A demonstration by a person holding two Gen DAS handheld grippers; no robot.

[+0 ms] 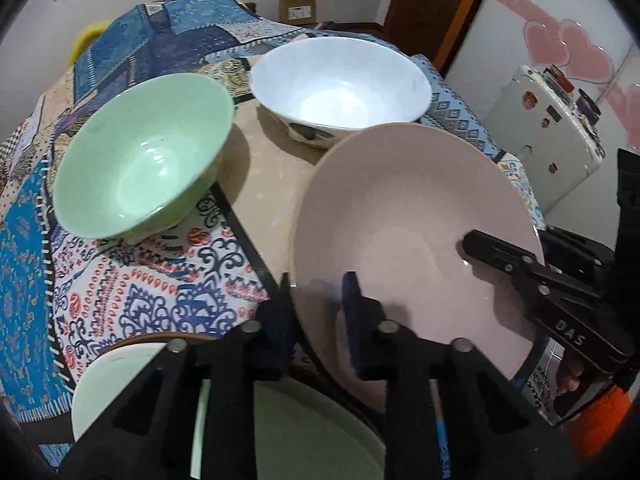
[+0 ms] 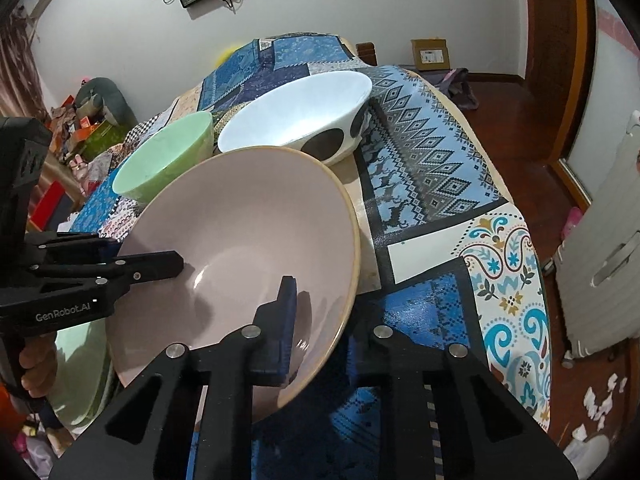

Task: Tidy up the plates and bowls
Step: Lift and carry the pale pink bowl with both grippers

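Observation:
A large pink bowl (image 1: pixel 416 232) with a tan rim is held tilted above the table, also shown in the right wrist view (image 2: pixel 248 220). My left gripper (image 1: pixel 318 292) is shut on its near left rim; it shows from the side in the right wrist view (image 2: pixel 160 268). My right gripper (image 2: pixel 320 312) is shut on its right rim, and shows in the left wrist view (image 1: pixel 492 252). A green bowl (image 1: pixel 144 156) and a white bowl (image 1: pixel 340 84) with dark spots stand on the patterned tablecloth (image 1: pixel 168 280) beyond.
Pale green plates (image 1: pixel 304 432) on a brown-rimmed plate lie under the left gripper. A white suitcase (image 1: pixel 556 128) stands right of the table. The table's right edge (image 2: pixel 532 264) drops to a wooden floor with scraps of paper.

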